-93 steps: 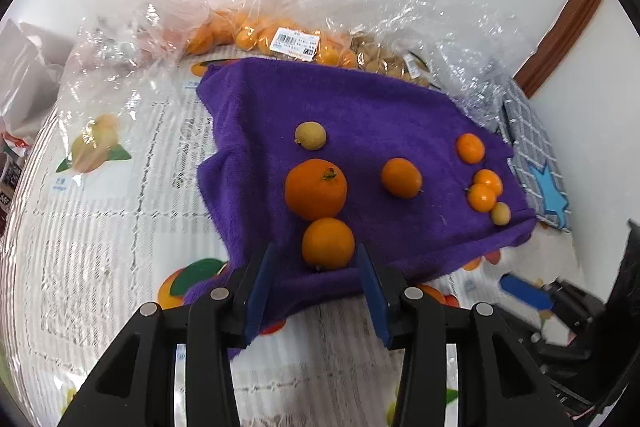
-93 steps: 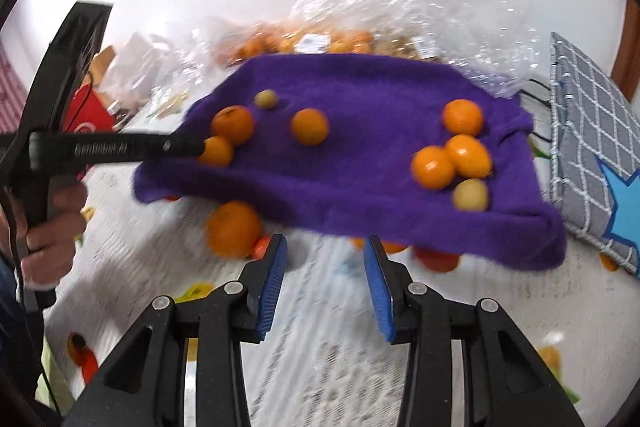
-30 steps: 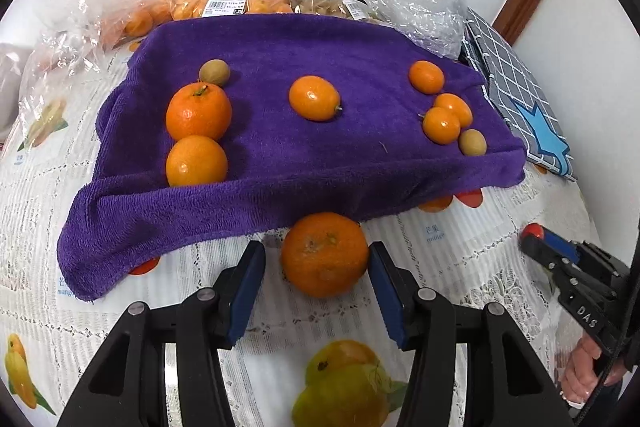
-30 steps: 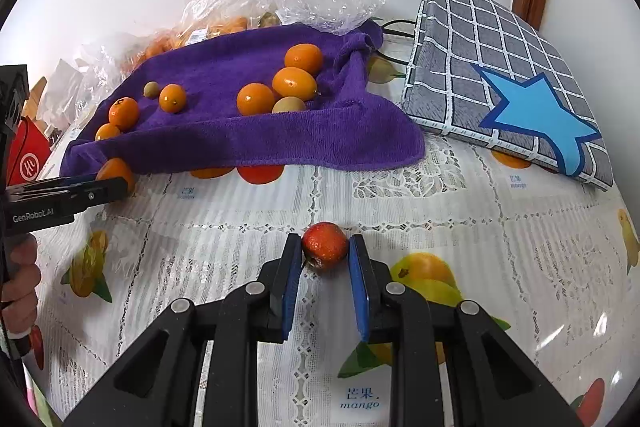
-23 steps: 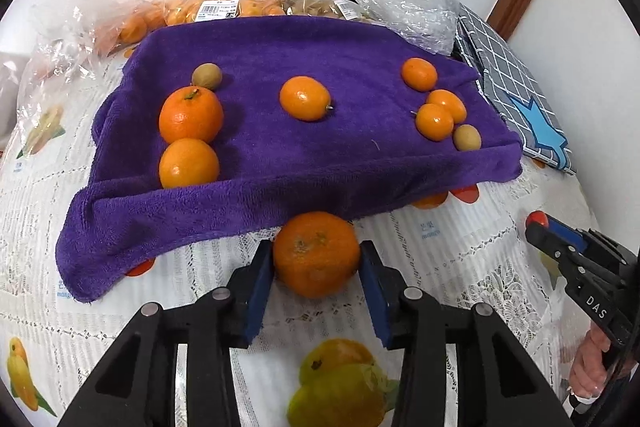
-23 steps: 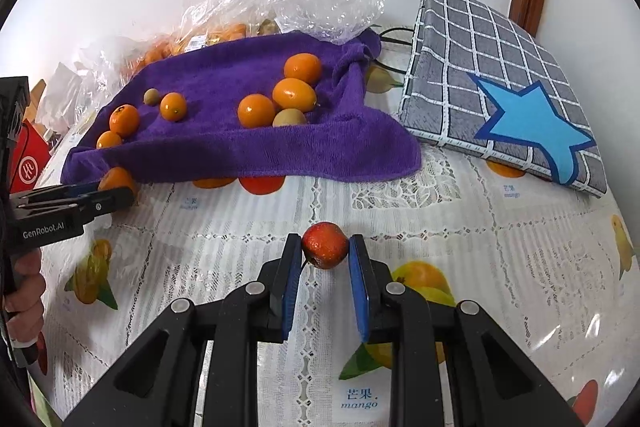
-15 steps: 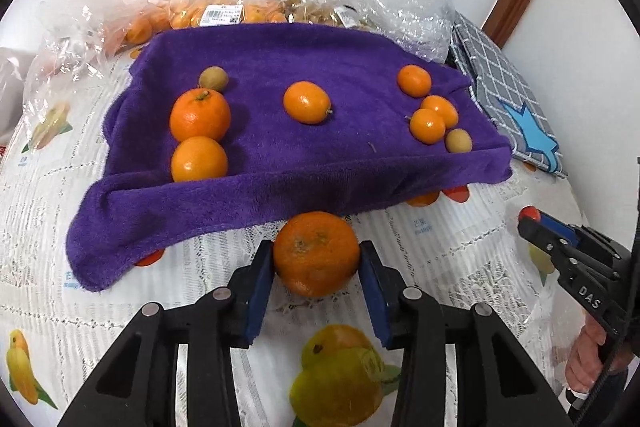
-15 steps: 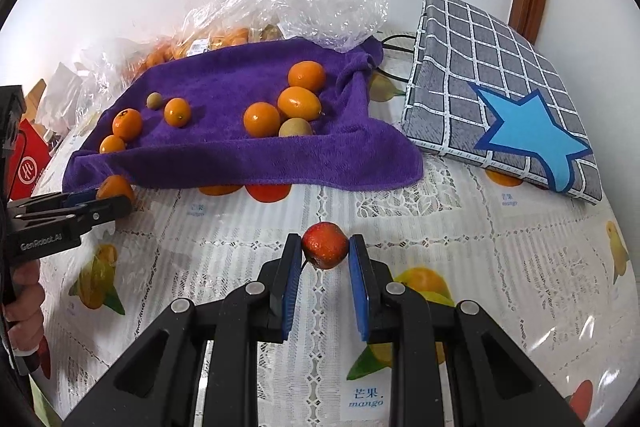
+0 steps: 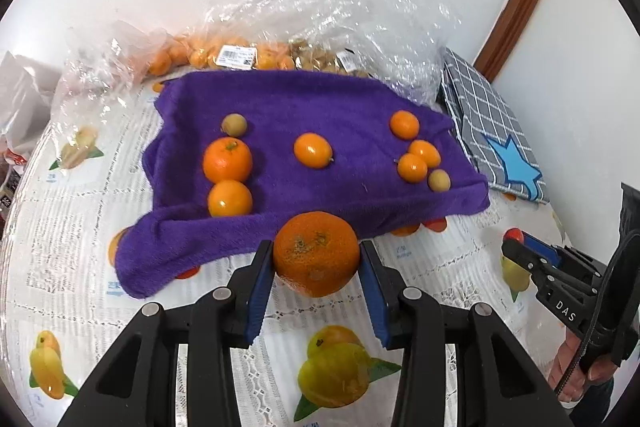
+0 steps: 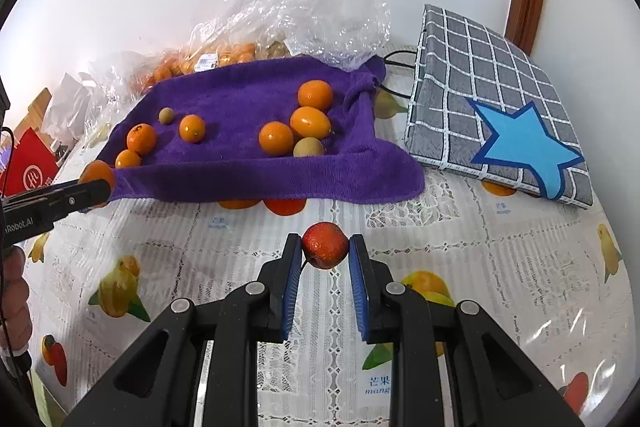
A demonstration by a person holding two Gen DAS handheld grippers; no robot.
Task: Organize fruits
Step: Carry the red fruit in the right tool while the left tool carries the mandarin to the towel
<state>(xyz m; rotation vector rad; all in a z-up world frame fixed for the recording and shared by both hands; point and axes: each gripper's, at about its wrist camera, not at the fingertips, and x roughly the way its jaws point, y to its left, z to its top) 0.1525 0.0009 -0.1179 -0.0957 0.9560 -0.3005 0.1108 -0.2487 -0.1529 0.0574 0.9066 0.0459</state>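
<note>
My left gripper point(image 9: 316, 267) is shut on a big orange point(image 9: 316, 253), held above the tablecloth just in front of the purple towel point(image 9: 304, 107). My right gripper point(image 10: 325, 255) is shut on a small red fruit point(image 10: 325, 245), lifted off the cloth. On the towel lie two oranges point(image 9: 227, 159) and a small brown fruit point(image 9: 234, 124) at the left, a lone kumquat point(image 9: 313, 149) in the middle, and a cluster of kumquats point(image 9: 416, 159) with a brown fruit point(image 9: 439, 180) at the right. The right gripper also shows at the right edge point(image 9: 516, 239) of the left wrist view.
Clear plastic bags point(image 9: 280, 39) with more oranges lie behind the towel against the wall. A grey checked cushion with a blue star point(image 10: 500, 115) sits to the right. The table wears a white lace cloth with fruit prints point(image 10: 240, 307). A red box point(image 10: 32, 167) stands at the far left.
The left jaws closed onto the big orange and lifted it off the tablecloth. The right gripper rose a little with the red fruit still in its grip.
</note>
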